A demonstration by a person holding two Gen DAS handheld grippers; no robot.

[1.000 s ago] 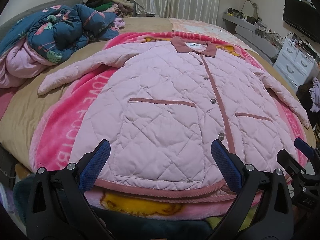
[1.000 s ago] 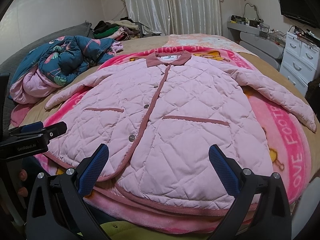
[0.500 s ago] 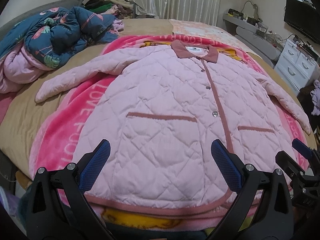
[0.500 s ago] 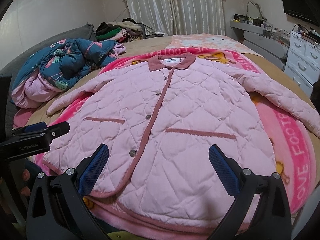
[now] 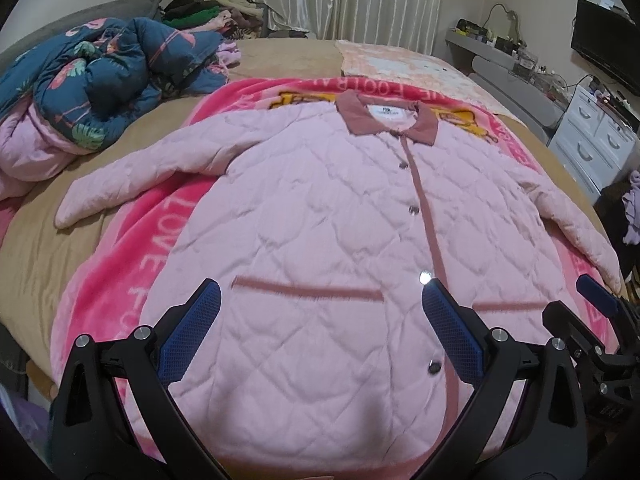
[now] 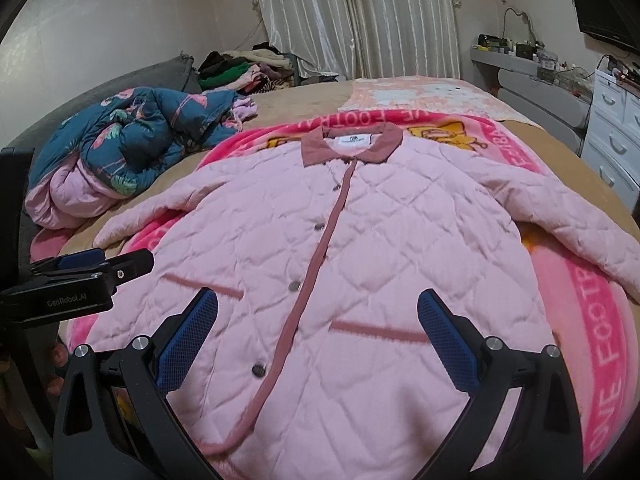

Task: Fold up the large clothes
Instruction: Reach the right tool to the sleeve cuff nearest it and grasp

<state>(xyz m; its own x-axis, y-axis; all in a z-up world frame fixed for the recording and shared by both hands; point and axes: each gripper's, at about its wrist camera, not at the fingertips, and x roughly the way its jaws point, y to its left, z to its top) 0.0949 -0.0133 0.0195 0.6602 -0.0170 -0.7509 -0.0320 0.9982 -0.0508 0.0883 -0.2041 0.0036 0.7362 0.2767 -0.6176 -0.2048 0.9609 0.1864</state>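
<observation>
Left wrist view: we look down on a pink quilted jacket [image 5: 320, 248] lying face up and buttoned on a hot-pink fleece blanket [image 5: 132, 280] spread over the bed [image 5: 36, 264], collar away from us, both sleeves spread out to the sides. Our left gripper [image 5: 320, 336] hovers over the jacket's lower front with its blue-padded jaws wide apart, holding nothing. Our right gripper [image 6: 316, 340] hangs over the other half of the hem, jaws likewise spread and empty; in the left wrist view it shows at the right edge. A crumpled blue floral duvet [image 6: 132, 140] sits on the far left of the bed, well apart from the jacket.
</observation>
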